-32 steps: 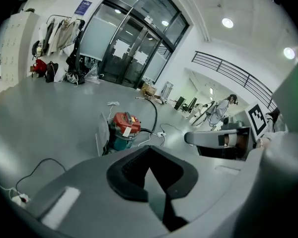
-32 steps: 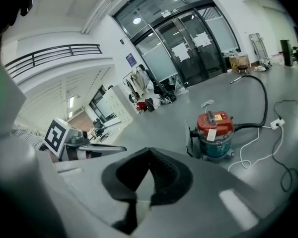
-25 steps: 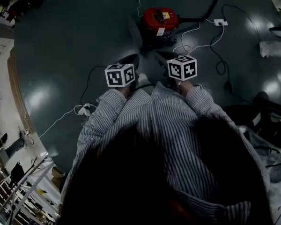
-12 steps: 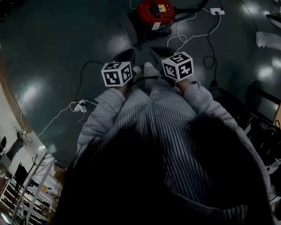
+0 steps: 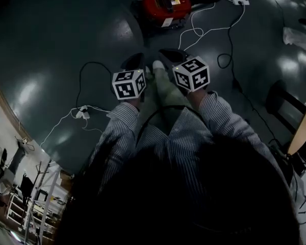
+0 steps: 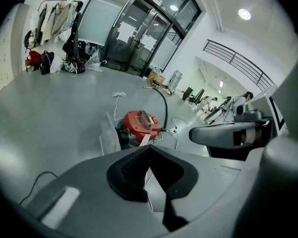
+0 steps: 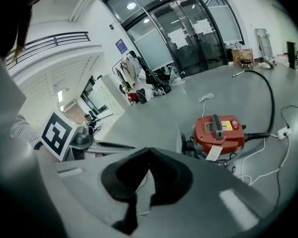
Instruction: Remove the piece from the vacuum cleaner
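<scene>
Floor (image 5: 66, 45) bears vacuum cleaner (image 5: 166, 3); left hand-held gripper (image 6: 149, 148), right hand-held gripper (image 7: 149, 151) closed

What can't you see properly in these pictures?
- Left gripper view: the vacuum cleaner's lower part is hidden behind the left hand-held gripper.
- Right gripper view: print on the vacuum's white tag is too small to read.
- Head view: the floor below the person is hidden by their dark hair and striped shirt.
- Which piece comes off: unclear in every view.
</scene>
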